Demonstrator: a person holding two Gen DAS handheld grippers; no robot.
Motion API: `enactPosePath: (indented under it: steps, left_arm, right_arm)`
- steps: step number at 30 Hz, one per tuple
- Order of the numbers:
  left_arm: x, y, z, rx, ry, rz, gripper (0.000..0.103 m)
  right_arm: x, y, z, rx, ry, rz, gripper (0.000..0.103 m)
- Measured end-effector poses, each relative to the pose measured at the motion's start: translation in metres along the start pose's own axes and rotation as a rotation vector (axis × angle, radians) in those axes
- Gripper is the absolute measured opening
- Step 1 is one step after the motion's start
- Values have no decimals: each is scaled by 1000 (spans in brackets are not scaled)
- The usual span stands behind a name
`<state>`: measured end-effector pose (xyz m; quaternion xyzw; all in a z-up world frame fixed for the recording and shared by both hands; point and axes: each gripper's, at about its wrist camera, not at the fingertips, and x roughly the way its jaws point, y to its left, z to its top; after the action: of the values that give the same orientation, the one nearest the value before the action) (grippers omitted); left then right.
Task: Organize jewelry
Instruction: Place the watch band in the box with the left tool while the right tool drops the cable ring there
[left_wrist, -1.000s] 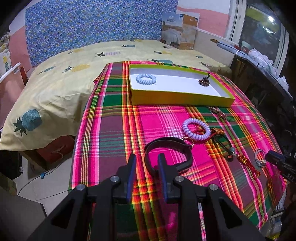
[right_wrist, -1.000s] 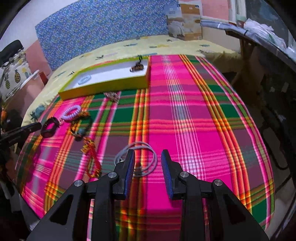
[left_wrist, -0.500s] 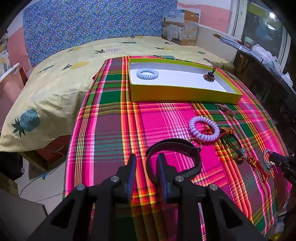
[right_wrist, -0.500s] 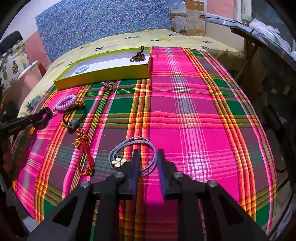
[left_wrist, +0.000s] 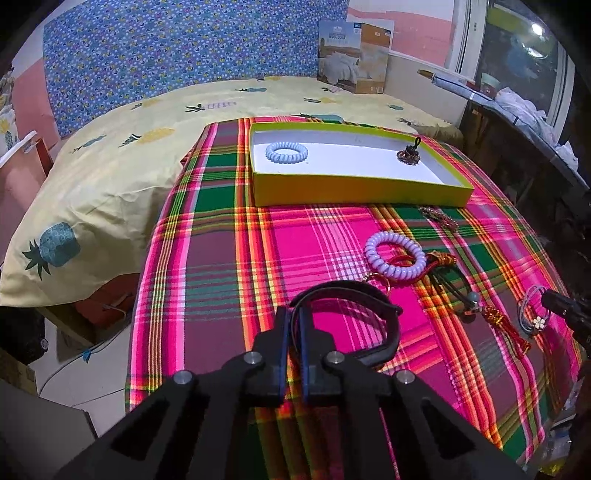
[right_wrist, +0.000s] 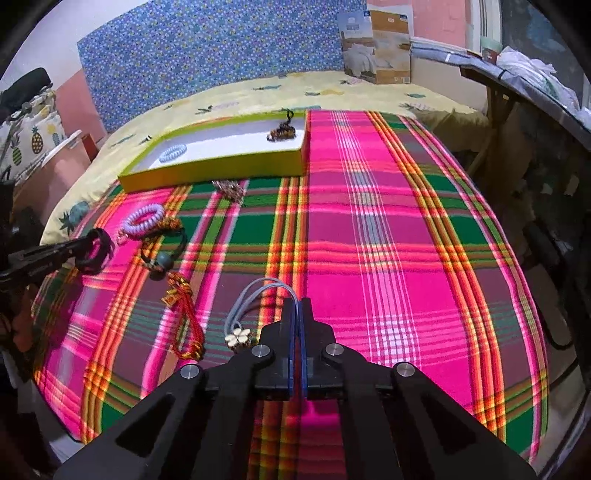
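My left gripper (left_wrist: 292, 317) is shut on the near edge of a black band (left_wrist: 384, 321) on the plaid cloth. My right gripper (right_wrist: 297, 306) is shut on a grey cord bracelet (right_wrist: 255, 295) with a white flower charm (right_wrist: 240, 338). A yellow-green box (left_wrist: 354, 190) at the back holds a pale blue coil tie (left_wrist: 286, 152) and a dark beaded piece (left_wrist: 409, 157). A lilac coil bracelet (left_wrist: 394, 255), a dark cord with a bead (left_wrist: 458, 291), a red knotted tassel (left_wrist: 506, 328) and a small brooch (left_wrist: 439, 216) lie on the cloth.
The plaid cloth (right_wrist: 388, 236) covers a table that drops off at its left and near edges. A bed with a yellow pineapple sheet (left_wrist: 110, 166) lies behind. A cardboard package (left_wrist: 352, 55) stands at the back. A dark desk (right_wrist: 535, 96) is at right.
Both grippers have closed: the left onto the black band, the right onto the grey cord bracelet. Both wrist views have moved a little forward and down.
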<state>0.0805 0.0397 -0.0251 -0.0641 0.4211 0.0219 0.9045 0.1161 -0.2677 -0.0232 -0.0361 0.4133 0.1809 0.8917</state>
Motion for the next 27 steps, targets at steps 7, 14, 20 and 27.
enactPosePath:
  steps: [7,14,20,27]
  left_arm:
    - [-12,2,5,-22,-18,-18,6]
    - [-22,1,17,-26,-45,-25,6]
    - [-22,-1,33,-12,-69,-20,6]
    - [-14,1,60,-9,-91,-14,6]
  right_arm:
    - [-12,6,11,-16,-43,18,1]
    - [-16,12,28,-36,-78,37,1]
    - [-9,18,50,-55,-102,62,1]
    - [7,22,86,-68,-127,90,1]
